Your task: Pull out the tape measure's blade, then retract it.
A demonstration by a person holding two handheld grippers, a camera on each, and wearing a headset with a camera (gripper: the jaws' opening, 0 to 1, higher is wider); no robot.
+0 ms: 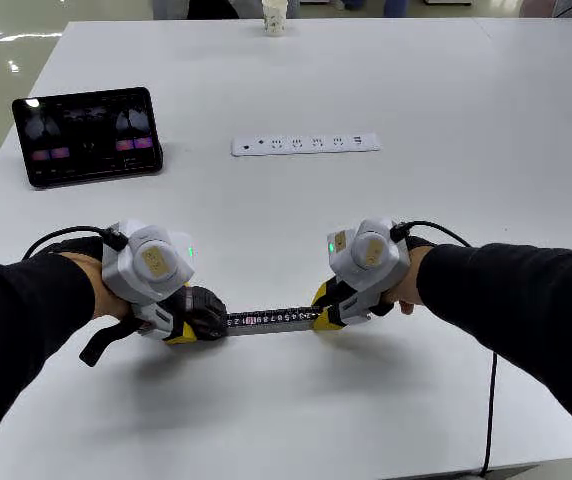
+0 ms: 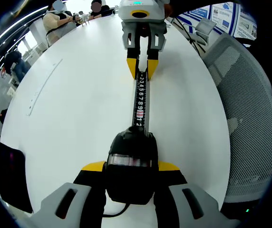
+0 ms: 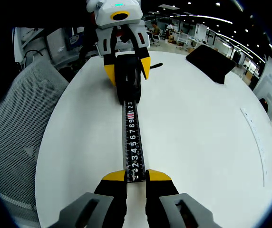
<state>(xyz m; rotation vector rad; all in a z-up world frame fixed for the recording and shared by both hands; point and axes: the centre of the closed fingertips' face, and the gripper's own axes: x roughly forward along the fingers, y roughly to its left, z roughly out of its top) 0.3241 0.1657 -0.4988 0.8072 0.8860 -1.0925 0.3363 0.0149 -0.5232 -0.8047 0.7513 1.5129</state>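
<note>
Place: an office — I'm at a long white meeting table [image 1: 296,410].
Signs: mesh chair [image 2: 252,99] beside me, power strip [image 1: 305,144], tablet [image 1: 87,135] — strip lights [image 3: 207,18] overhead.

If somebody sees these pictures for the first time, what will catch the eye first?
First comes the numbered blade, stretched across the near side of the white table. The left gripper is shut on the black tape measure case, and the right gripper pinches the blade's tip in its jaws. Farther back lie a dark tablet and a white power strip.
</note>
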